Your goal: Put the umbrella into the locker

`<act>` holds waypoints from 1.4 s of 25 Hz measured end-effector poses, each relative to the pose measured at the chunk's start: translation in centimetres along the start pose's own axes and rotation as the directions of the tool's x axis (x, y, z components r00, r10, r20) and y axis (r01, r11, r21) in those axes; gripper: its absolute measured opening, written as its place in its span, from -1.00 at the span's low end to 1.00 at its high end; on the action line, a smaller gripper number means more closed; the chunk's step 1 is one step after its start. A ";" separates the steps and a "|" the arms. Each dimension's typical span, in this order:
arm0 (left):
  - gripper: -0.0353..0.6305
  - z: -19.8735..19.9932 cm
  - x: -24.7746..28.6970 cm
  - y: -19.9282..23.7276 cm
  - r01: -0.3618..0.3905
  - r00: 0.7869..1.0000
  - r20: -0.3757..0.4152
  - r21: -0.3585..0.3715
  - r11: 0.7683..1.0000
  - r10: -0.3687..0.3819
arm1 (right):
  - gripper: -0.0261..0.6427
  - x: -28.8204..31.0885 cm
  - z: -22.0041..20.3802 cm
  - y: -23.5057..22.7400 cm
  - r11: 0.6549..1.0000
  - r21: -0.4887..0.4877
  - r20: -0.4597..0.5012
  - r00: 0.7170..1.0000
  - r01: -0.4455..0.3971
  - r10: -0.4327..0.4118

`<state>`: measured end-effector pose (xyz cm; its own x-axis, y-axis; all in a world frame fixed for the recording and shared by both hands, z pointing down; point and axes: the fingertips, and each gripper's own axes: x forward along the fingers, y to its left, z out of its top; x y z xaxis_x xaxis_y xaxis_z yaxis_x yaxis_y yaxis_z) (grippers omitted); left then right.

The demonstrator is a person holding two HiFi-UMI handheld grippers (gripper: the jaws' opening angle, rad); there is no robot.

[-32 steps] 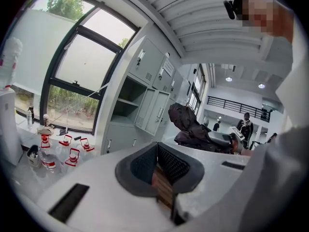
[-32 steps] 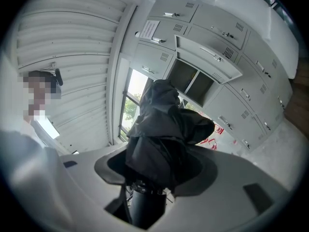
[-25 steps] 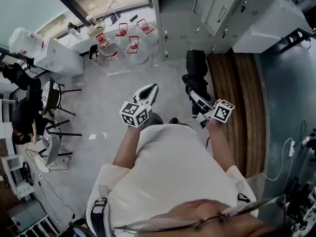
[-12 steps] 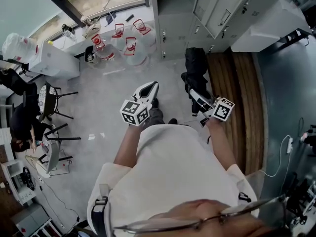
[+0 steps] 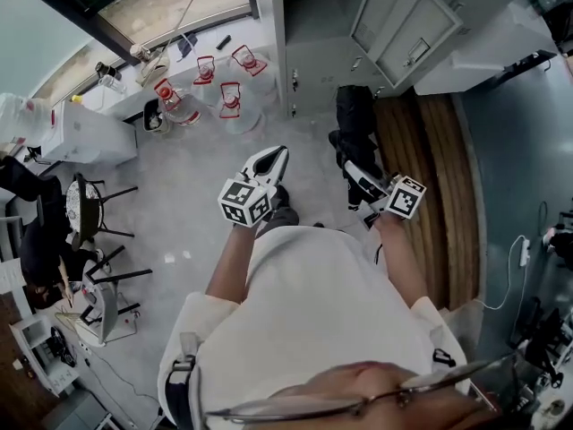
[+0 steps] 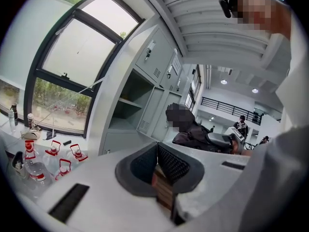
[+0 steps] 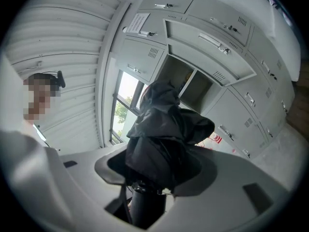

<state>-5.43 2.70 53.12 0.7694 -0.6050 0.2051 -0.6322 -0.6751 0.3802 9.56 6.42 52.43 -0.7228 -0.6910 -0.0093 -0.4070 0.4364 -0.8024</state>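
Right gripper view, black umbrella [image 7: 164, 124] clamped upright between right tongs [image 7: 160, 166], left tongs [image 6: 156, 153] pressed together, empty.

Light: bright daylight from the window [image 6: 72, 62]; even and cool.
Glare: panes washed near white; two small lamps [image 6: 223, 81] burn as spots.
Shadows: soft and faint on the floor [image 5: 206, 159]; umbrella [image 7: 161, 139] near black, folds barely readable.
Focus: nearest parts in both gripper views soft; far room sharp.
Distortion: heavy fisheye; lockers [image 7: 217, 37] bow; gripper views ringed black.
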 end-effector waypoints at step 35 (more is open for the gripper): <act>-0.88 5.3 8.5 12.6 0.099 0.993 -0.065 -0.014 0.995 -0.099 | -0.17 10.6 6.9 -7.3 0.989 0.011 0.104 0.984 0.145 -0.146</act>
<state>-7.35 -13.16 54.87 0.8327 -0.5063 0.2244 -0.5519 -0.7254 0.4113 8.72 -8.07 54.02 -0.5940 -0.8032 0.0458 -0.5012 0.3250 -0.8020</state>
